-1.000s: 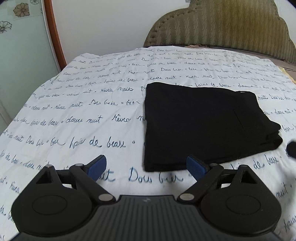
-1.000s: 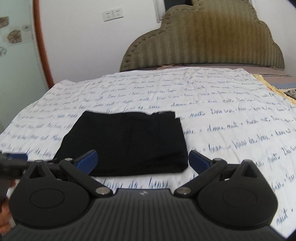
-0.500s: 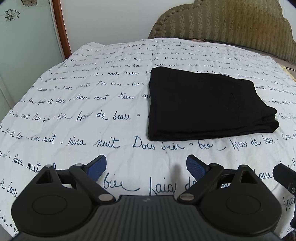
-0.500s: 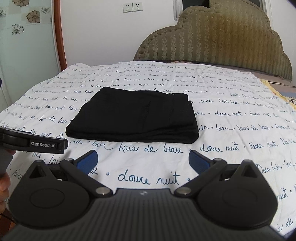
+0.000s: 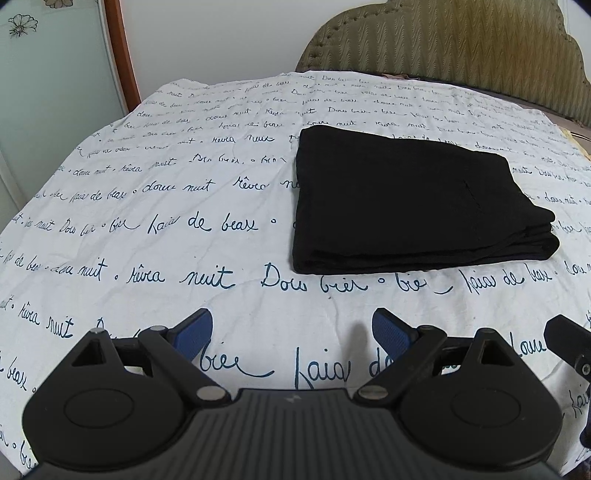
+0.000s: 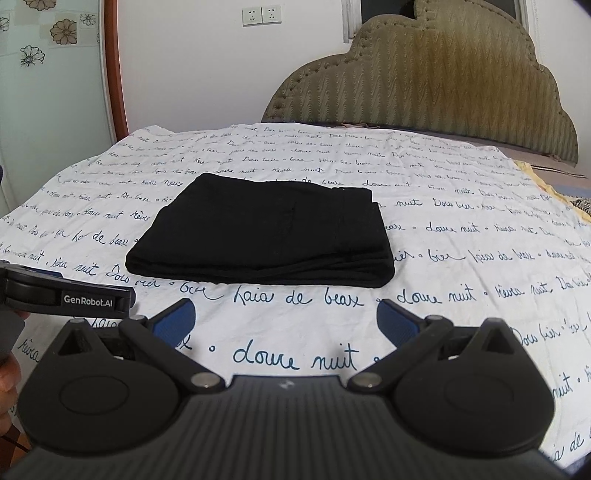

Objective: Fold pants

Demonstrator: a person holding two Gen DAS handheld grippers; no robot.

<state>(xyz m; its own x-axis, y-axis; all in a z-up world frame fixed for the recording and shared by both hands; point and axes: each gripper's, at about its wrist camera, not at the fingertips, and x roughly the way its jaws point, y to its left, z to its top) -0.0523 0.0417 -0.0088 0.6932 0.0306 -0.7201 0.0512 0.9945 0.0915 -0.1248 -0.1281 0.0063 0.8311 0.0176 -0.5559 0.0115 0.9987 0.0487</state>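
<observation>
A bed (image 5: 147,206) with a white, script-printed sheet carries folded black pants (image 5: 410,206) lying flat.

A white sheet (image 5: 184,206) printed with dark blue cursive script covers the bed, lightly creased. An olive padded headboard (image 6: 443,85) with a scalloped top stands behind it against a white wall (image 6: 207,74). Two sockets (image 6: 261,15) sit high on that wall. At the left, a brown frame (image 6: 112,70) borders a pale green panel (image 6: 48,110) with flower decals.
</observation>
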